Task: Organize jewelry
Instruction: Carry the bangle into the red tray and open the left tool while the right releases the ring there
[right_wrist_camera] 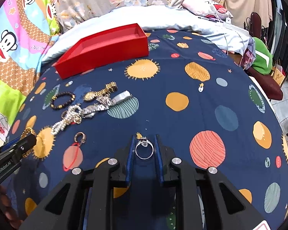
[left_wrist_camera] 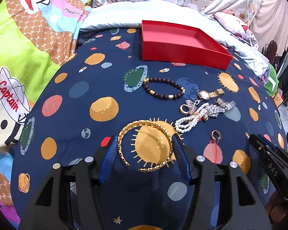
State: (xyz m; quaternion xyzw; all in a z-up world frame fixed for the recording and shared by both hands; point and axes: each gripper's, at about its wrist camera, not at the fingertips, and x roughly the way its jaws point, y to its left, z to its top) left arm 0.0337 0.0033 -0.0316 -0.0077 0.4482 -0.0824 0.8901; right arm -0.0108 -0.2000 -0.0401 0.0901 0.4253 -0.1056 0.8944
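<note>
Left wrist view: my left gripper (left_wrist_camera: 145, 149) stands half open with the gold bangle (left_wrist_camera: 145, 145) between its blue pads, both pads pressing on the bangle's sides, so I am grasping it just above the navy planet-print bedspread (left_wrist_camera: 71, 126). The bangle's near edge curves down between the fingers, and I cannot tell whether it touches the cloth. Just beyond lie a small gold ring (left_wrist_camera: 215, 135), then the pearl strand (left_wrist_camera: 190, 120) tangled with a silver watch (left_wrist_camera: 218, 109) and some earrings I cannot make out clearly, then a gold watch (left_wrist_camera: 209, 94) and the dark bead bracelet (left_wrist_camera: 163, 91). Farthest stands the red box (left_wrist_camera: 182, 51), open-topped, well apart from the pile. My right gripper (left_wrist_camera: 259, 143) shows only as a black body at the right edge, its tips cut off. In the right wrist view that gripper (right_wrist_camera: 144, 148) is nearly closed, its pads clamped on the sides of a silver ring (right_wrist_camera: 144, 149) with a stone setting at its far side, held upright over the bedspread; this ring is not visible from the left camera. The same pile sits to the left here, the red box (right_wrist_camera: 105, 57) beyond it, and my left gripper (right_wrist_camera: 26, 141) pokes in at the left edge, hiding most of the bangle.
</note>
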